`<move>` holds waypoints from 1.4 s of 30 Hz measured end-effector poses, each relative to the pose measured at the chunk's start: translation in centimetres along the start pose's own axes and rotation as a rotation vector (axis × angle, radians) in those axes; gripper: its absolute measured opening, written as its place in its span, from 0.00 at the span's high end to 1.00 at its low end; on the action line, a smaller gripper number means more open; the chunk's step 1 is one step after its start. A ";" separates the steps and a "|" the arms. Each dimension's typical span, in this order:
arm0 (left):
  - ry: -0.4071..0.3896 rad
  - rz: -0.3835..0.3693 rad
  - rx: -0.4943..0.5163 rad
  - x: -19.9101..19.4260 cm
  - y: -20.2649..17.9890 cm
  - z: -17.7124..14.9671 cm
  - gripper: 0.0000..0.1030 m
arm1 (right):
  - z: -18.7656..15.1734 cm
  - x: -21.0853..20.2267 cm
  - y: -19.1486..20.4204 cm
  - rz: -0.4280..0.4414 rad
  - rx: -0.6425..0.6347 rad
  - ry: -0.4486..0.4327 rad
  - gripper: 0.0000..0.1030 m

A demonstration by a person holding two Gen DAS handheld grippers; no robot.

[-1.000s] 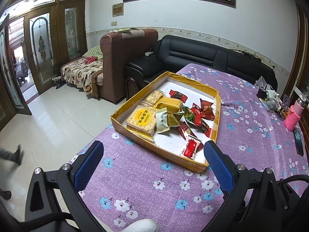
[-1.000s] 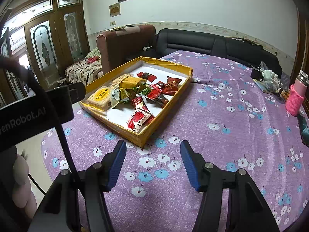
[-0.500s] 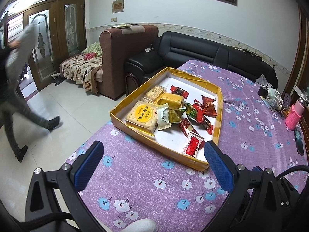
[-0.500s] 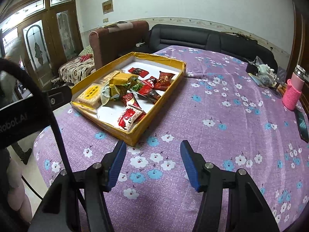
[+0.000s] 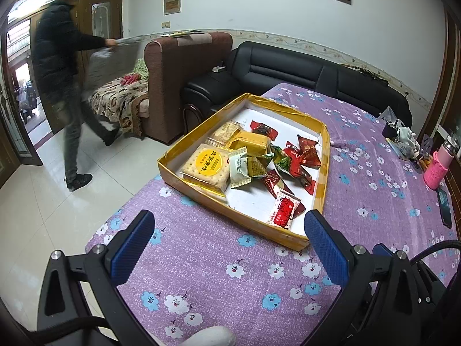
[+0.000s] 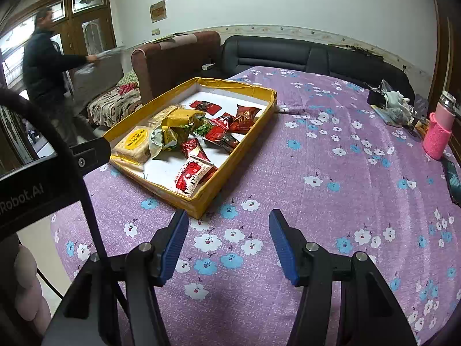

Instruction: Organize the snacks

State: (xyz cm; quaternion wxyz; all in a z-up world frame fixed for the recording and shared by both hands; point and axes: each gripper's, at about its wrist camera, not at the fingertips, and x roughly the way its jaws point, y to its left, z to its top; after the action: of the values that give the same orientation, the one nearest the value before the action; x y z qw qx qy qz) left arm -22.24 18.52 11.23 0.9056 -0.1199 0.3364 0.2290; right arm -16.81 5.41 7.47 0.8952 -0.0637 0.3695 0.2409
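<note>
snacks [image 5: 253,167] in yellow tray [image 5: 324,173], untouched

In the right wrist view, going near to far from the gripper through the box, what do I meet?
Right gripper → yellow box near corner → red-and-white packet → dark red packet → yellow packet → small red packet at the far end → black sofa.
</note>
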 end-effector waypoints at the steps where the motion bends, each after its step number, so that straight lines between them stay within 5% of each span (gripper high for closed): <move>1: 0.002 -0.001 -0.001 0.0 0.0 0.0 0.00 | 0.0 0.0 0.0 0.000 0.000 0.000 0.44; 24: 0.004 -0.014 0.022 -0.1 -0.5 -0.4 0.00 | -0.2 0.3 0.1 0.000 0.000 0.002 0.44; 32: 0.025 -0.082 0.133 0.0 -2.4 -1.2 0.00 | -0.4 0.8 -1.4 -0.065 0.039 0.031 0.44; 42: 0.011 -0.140 0.151 -0.7 -3.2 -1.3 0.00 | -0.6 0.5 -1.7 -0.034 0.039 0.025 0.44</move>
State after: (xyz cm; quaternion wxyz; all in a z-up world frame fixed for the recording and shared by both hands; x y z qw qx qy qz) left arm -21.85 15.05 10.87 0.9240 -0.0757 0.3483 0.1387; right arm -16.09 3.92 6.59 0.8956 -0.0553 0.3841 0.2175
